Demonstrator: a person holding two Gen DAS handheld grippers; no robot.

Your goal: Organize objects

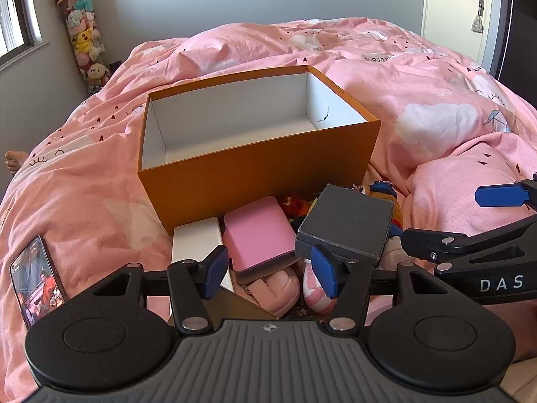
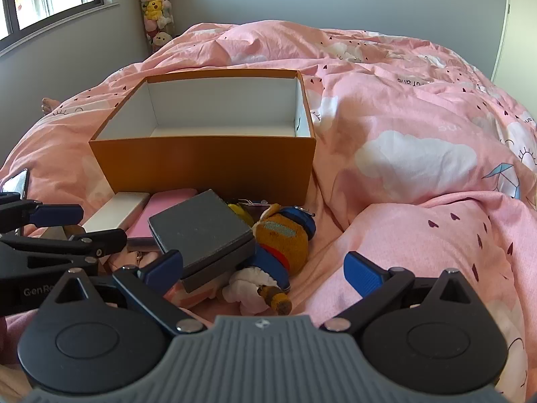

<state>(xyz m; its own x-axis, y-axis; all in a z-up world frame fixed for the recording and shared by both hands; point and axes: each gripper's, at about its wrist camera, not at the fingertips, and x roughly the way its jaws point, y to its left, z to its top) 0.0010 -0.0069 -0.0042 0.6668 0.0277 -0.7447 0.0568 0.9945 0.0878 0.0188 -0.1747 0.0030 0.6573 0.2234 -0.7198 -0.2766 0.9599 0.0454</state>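
An open orange box [image 1: 255, 174] with a white, empty inside stands on the pink bed; it also shows in the right wrist view [image 2: 208, 164]. In front of it lie a white box [image 1: 196, 241], a pink case [image 1: 258, 235], a dark grey box [image 1: 349, 223] and a plush toy [image 2: 282, 245]. The grey box [image 2: 201, 231] rests on top of the pile. My left gripper [image 1: 270, 273] is open, low over the pink case. My right gripper [image 2: 265, 273] is open, just before the plush toy and the grey box.
A phone [image 1: 35, 283] with a lit screen lies on the duvet at the left. A bare foot [image 1: 13, 161] shows at the bed's left edge. A tube of plush toys [image 1: 84, 37] stands in the corner. A raised duvet fold [image 2: 436, 235] lies to the right.
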